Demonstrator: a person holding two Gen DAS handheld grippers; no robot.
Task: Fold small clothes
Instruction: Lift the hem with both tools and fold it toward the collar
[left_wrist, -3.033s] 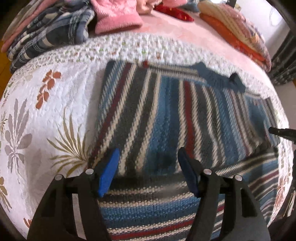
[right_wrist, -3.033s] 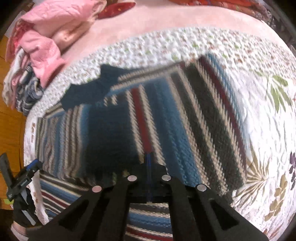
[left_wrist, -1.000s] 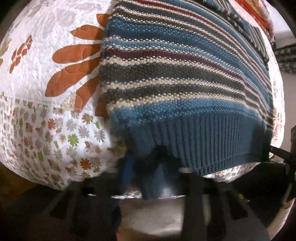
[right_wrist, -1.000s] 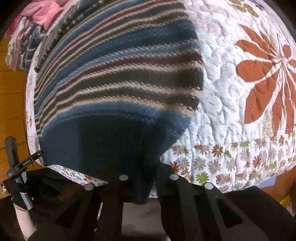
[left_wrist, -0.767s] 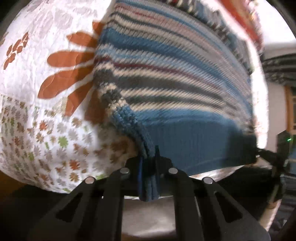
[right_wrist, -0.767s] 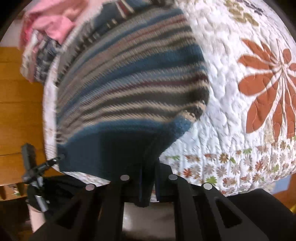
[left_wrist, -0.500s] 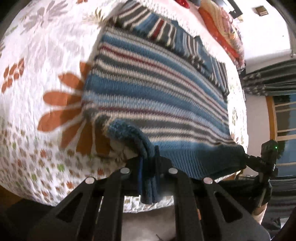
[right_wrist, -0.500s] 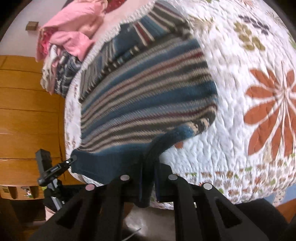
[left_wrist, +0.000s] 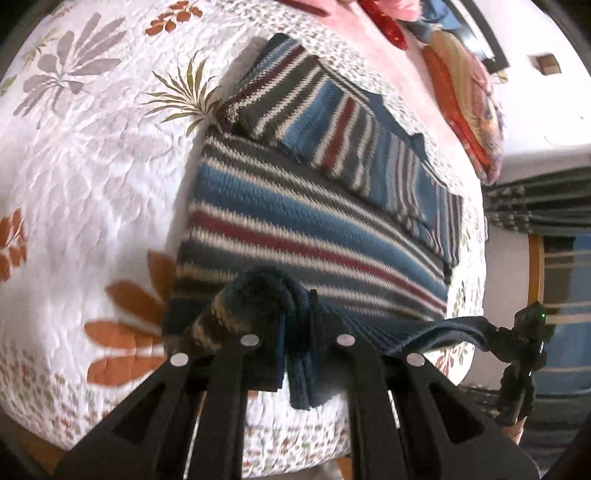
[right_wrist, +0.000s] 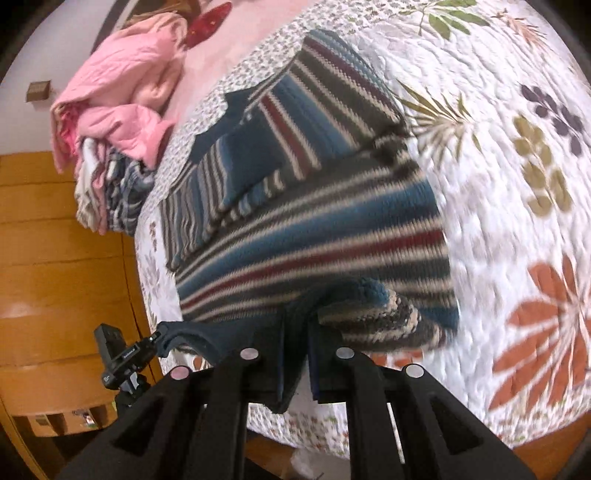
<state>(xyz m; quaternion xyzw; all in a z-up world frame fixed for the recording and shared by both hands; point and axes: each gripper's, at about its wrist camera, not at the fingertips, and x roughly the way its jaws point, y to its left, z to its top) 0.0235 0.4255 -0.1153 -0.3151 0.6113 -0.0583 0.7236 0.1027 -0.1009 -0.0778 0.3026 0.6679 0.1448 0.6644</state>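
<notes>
Knitted blue hem clamped at either near corner: left gripper (left_wrist: 295, 343) jaws together on one, right gripper (right_wrist: 295, 354) jaws together on the other. Lifted and stretched between them, level with the bed's near edge. Beyond, striped sweater (left_wrist: 303, 229) flat on the floral quilt (left_wrist: 92, 147), long axis near to far, sleeves already crossed at the far end. Farther back, pink clothes (right_wrist: 118, 96) heaped.

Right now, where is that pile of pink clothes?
The pink clothes sit at the upper left of the right wrist view, on the bed's far side beyond the striped sweater, atop a plaid garment.
</notes>
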